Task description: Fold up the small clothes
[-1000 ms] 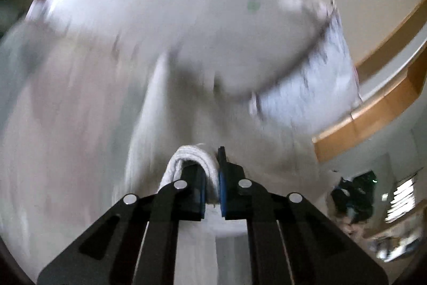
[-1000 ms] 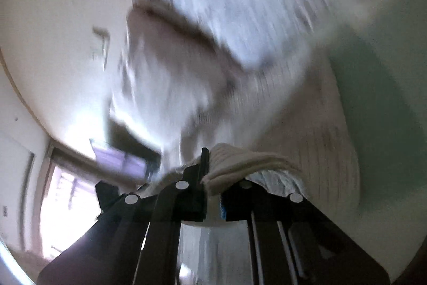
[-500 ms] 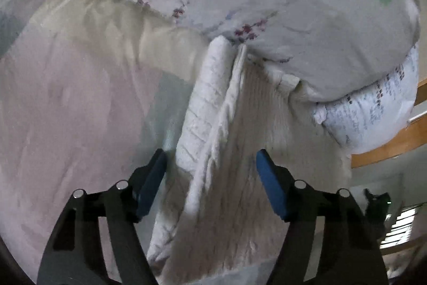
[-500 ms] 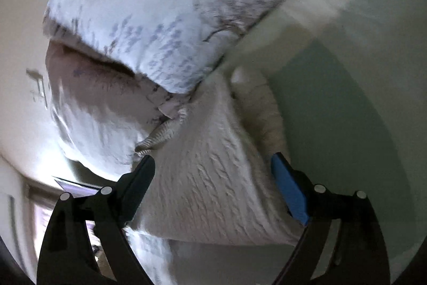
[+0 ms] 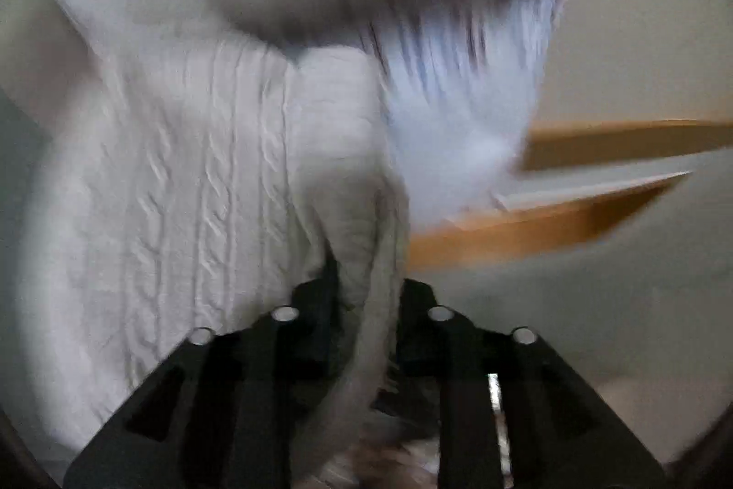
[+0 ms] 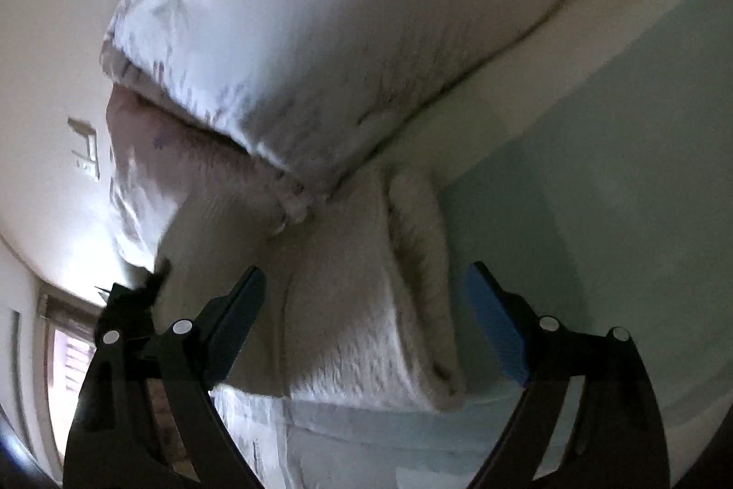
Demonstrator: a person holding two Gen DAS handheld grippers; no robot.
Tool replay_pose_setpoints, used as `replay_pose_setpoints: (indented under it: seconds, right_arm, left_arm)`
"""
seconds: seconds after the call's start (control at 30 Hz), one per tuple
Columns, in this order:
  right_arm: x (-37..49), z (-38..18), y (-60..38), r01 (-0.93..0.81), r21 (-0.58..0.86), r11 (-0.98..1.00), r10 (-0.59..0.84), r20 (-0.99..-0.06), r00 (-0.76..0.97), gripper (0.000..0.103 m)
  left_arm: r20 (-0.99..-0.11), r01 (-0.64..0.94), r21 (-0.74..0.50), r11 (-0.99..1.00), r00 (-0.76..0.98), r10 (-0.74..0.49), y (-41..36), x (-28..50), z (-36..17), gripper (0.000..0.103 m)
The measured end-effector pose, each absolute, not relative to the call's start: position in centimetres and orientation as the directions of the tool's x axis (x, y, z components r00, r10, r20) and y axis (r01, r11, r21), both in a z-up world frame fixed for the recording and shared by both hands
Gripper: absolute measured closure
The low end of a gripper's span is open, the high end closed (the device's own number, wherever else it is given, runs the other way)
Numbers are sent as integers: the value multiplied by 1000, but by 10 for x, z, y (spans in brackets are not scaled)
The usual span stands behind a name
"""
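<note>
A cream cable-knit sweater (image 5: 192, 205) lies on the bed, its far end against a pillow. My left gripper (image 5: 364, 282) is shut on a bunched fold of the sweater at its right edge; the view is blurred. In the right wrist view the same sweater (image 6: 366, 305) lies folded under my right gripper (image 6: 366, 305), which is open, with a blue-padded finger on either side of the sweater and nothing held.
A large white printed pillow (image 6: 320, 30) lies just beyond the sweater. The bed sheet (image 6: 595, 191) is pale green and cream. A wooden bed frame (image 5: 572, 214) shows at the right in the left wrist view. A window (image 6: 64, 365) is at the lower left.
Both grippers released the sweater half a second ago. Since then the left gripper has swung right and closed on the sweater's edge. The right gripper stays open over the sweater.
</note>
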State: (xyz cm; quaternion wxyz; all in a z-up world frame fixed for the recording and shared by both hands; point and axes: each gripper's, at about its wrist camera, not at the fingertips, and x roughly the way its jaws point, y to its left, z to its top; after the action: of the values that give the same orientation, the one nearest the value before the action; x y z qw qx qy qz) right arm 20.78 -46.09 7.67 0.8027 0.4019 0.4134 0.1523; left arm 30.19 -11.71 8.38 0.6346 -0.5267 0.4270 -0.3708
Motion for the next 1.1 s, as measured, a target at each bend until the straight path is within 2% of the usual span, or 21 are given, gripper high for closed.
replay_pose_setpoints:
  seconds: [0.07, 0.1, 0.13, 0.2, 0.23, 0.27, 0.37, 0.53, 0.57, 0.6, 0.7, 0.73, 0.77, 0.8, 0.83, 0.87, 0.9, 0.97, 1.03, 1.07, 1.1]
  right_arm:
    - [215, 77, -467, 100, 762, 640, 566, -556, 609, 13]
    - [217, 77, -469, 98, 770, 630, 576, -549, 606, 13]
    - [218, 78, -469, 90, 771, 630, 582, -546, 602, 15]
    - [225, 76, -461, 62, 757, 650, 597, -559, 576, 33]
    - [229, 74, -458, 55, 750, 660, 602, -571, 558, 35]
    - [233, 72, -453, 53, 739, 672, 603, -587, 541, 37]
    - [248, 61, -441, 104, 687, 719, 554, -658, 511, 37]
    - [266, 25, -434, 205, 726, 656, 617, -673, 408, 37]
    - [270, 22, -431, 186, 739, 648, 631, -657, 414, 70]
    - [276, 25, -429, 158, 734, 661, 619, -652, 439, 83]
    - [294, 43, -427, 92, 736, 671, 590, -605, 535, 86]
    - [298, 48, -422, 75, 706, 704, 578, -631, 518, 85]
    - [298, 50, -419, 73, 673, 736, 561, -666, 492, 74]
    - [294, 51, -419, 71, 650, 757, 548, -690, 472, 48]
    - [283, 51, -422, 66, 642, 764, 544, -696, 468, 29]
    - [271, 51, -427, 64, 654, 753, 548, -679, 488, 1]
    - [262, 49, -431, 63, 674, 736, 561, -659, 501, 1]
    - [254, 34, -433, 100, 719, 687, 613, -649, 450, 1]
    - [251, 18, -428, 131, 730, 671, 640, -659, 396, 11]
    - [247, 20, -428, 107, 718, 688, 622, -659, 423, 29]
    - [246, 19, -422, 86, 723, 685, 635, -651, 417, 74]
  left_arm:
    - [-60, -20, -998, 57, 248, -967, -159, 302, 66, 75]
    - [-65, -16, -998, 63, 248, -966, -160, 298, 66, 71]
    - [-105, 16, -993, 113, 272, -956, -154, 294, 71, 57]
    - [-247, 66, -954, 291, 371, -895, -130, 287, 82, 31]
    - [-321, 70, -921, 383, 420, -849, -118, 283, 87, 25]
    - [-414, 57, -868, 493, 464, -783, -104, 280, 92, 25]
    - [-562, -5, -773, 634, 469, -682, -86, 277, 87, 22]
    - [-685, -30, -674, 738, 401, -609, -94, 270, 65, 17]
    - [-695, -27, -665, 746, 387, -606, -96, 269, 62, 17]
    - [-716, -21, -644, 764, 369, -593, -105, 272, 57, 17]
    - [-763, -11, -596, 803, 320, -562, -111, 271, 39, 17]
    - [-764, -10, -596, 803, 313, -564, -114, 272, 33, 16]
    - [-763, -11, -599, 800, 311, -567, -117, 271, 29, 15]
    - [-762, -16, -603, 798, 308, -569, -120, 272, 26, 14]
    - [-758, -22, -611, 791, 306, -576, -122, 272, 23, 14]
    - [-740, -22, -630, 777, 321, -591, -123, 272, 21, 13]
    - [-733, -19, -635, 773, 331, -594, -124, 271, 20, 13]
    - [-708, -8, -661, 751, 341, -619, -130, 276, 18, 31]
    - [-703, -39, -672, 740, 350, -619, -132, 274, 14, 41]
    - [-691, -48, -685, 727, 356, -629, -126, 276, 13, 45]
    - [-678, -42, -698, 715, 361, -640, -121, 275, 14, 55]
